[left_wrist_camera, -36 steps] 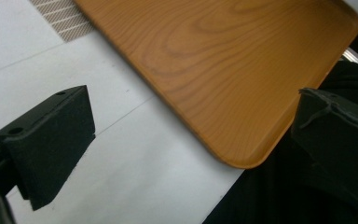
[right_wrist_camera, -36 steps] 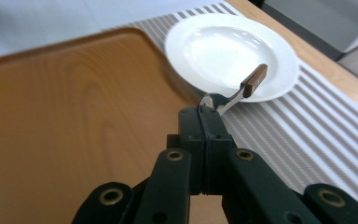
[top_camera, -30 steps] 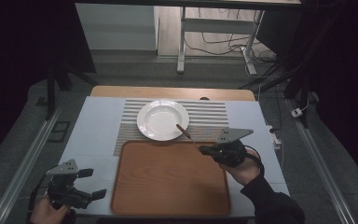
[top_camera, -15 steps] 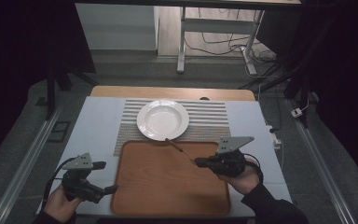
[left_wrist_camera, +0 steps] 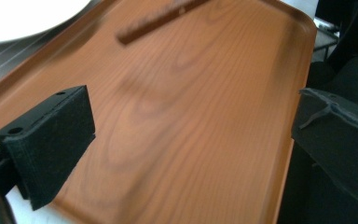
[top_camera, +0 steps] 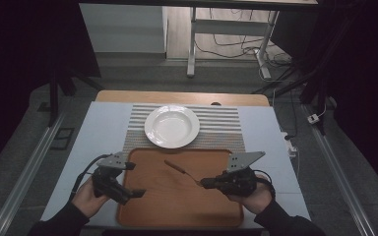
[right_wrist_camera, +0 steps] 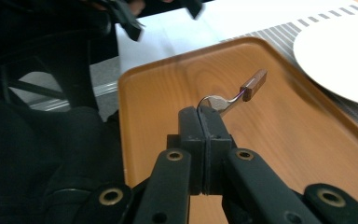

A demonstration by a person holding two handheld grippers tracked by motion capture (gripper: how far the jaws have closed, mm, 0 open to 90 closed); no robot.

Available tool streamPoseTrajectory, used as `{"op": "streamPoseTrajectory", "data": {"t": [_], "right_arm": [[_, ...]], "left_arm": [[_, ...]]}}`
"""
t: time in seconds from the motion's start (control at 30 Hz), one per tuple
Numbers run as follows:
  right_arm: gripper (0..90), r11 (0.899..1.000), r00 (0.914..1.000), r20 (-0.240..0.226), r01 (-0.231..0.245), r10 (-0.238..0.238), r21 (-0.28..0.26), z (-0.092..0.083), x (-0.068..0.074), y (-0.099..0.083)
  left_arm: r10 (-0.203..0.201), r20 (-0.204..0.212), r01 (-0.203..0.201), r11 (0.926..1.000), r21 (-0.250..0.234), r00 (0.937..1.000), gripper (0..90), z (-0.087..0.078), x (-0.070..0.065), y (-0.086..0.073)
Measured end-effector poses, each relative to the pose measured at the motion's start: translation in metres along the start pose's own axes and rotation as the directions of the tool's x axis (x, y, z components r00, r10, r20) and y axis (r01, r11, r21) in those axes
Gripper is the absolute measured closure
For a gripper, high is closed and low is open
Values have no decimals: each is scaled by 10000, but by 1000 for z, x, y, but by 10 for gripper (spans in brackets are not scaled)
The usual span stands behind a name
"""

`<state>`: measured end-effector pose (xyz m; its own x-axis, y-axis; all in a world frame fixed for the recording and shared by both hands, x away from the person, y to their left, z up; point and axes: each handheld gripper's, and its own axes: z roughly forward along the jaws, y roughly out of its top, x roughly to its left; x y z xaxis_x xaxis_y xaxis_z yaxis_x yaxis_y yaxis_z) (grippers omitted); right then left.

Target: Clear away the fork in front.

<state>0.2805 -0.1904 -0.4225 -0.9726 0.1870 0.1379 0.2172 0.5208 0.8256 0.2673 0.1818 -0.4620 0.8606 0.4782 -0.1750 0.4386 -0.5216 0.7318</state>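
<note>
A spoon [top_camera: 179, 170] with a brown wooden handle [right_wrist_camera: 254, 84] hangs just over the wooden tray [top_camera: 177, 206]. My right gripper [top_camera: 204, 184] is shut on its metal bowl end [right_wrist_camera: 212, 103], with the handle pointing away toward the white plate [top_camera: 172, 127]. In the right gripper view the jaws press together at the gripper tip [right_wrist_camera: 200, 116]. My left gripper [top_camera: 134, 180] stands open at the tray's left edge, held by a hand. In the left gripper view its pads [left_wrist_camera: 51, 140] are wide apart over the tray [left_wrist_camera: 191, 93], with nothing between them, and the blurred spoon handle [left_wrist_camera: 158, 21] lies ahead.
The plate sits on a striped placemat [top_camera: 226, 128] just beyond the tray, on a pale blue tabletop [top_camera: 98, 132]. A cable [top_camera: 81, 177] trails from the left gripper. The table's front edge is close to both hands.
The right gripper has carried the spoon from the plate back over the tray. The left gripper has moved right and forward to the tray's left edge.
</note>
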Motion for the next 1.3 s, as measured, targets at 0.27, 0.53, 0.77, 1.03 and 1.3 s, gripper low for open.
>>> {"op": "streamPoseTrajectory", "data": {"t": [0.27,0.53,0.77,1.03,1.3], "right_arm": [[898,10000,9962,-868,82,-77,54,4,3,0],[899,9996,9882,-1515,256,-239,92,8,7,2],[898,9989,9796,-1966,449,-412,145,9,10,4],[898,9966,9690,-2383,757,-656,336,12,12,4],[890,9946,9598,-2690,947,-799,425,13,12,3]], "left_arm": [[1236,447,-1265,9895,691,9913,12,28,-2,27],[2841,1426,-3000,9480,1060,9481,106,49,-6,43],[4279,1993,-4587,8761,1483,8816,392,58,-13,50],[4827,2773,-5363,8275,1661,8307,683,65,-20,53],[5455,3453,-6227,7635,1711,7637,770,66,-26,51]]}}
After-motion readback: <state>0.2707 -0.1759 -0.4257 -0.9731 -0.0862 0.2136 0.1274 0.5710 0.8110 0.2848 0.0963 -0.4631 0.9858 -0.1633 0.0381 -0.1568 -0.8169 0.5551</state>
